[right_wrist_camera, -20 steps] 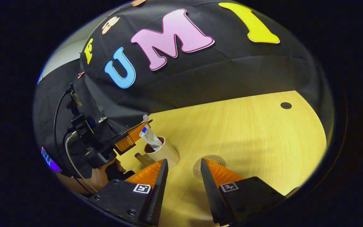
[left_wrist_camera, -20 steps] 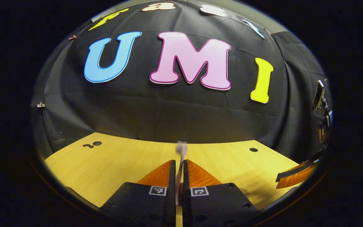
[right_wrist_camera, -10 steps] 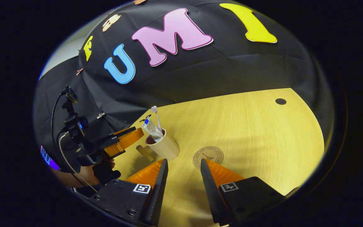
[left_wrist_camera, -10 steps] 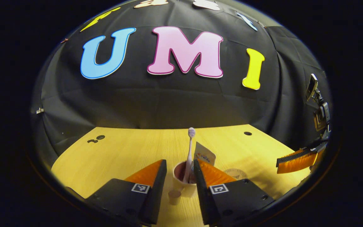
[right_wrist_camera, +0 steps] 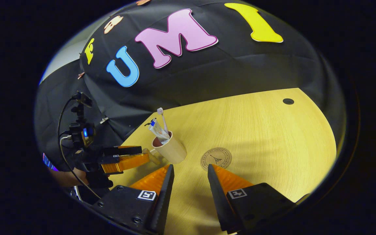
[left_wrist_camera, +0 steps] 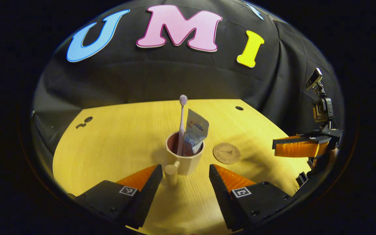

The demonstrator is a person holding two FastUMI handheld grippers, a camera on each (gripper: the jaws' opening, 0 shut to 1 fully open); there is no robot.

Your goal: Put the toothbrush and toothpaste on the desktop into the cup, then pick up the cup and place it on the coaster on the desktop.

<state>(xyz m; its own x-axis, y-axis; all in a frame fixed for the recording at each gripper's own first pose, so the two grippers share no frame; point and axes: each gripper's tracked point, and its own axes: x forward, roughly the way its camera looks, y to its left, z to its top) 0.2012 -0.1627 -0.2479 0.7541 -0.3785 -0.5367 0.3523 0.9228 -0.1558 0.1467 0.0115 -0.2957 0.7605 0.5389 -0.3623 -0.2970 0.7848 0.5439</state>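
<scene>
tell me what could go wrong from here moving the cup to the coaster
1. The toothbrush and toothpaste stand tall and lean in the cup; a tilted lift could tip them out.
2. The cup's handle points at the open left gripper, so a grasp may catch it and twist the cup.
3. The coaster is small; the cup may land off-centre.

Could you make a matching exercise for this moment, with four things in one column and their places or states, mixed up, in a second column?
Things:
1. toothbrush
2. coaster
3. left gripper
4. toothpaste

Places or states:
A. lies flat and bare on the desktop, beside the cup
B. open, with the cup's handle between its fingers, not touching
C. stands in the cup, bristle head up
D. leans in the cup, flat crimped end up

Pairs: 1-C, 2-A, 3-B, 4-D
</scene>
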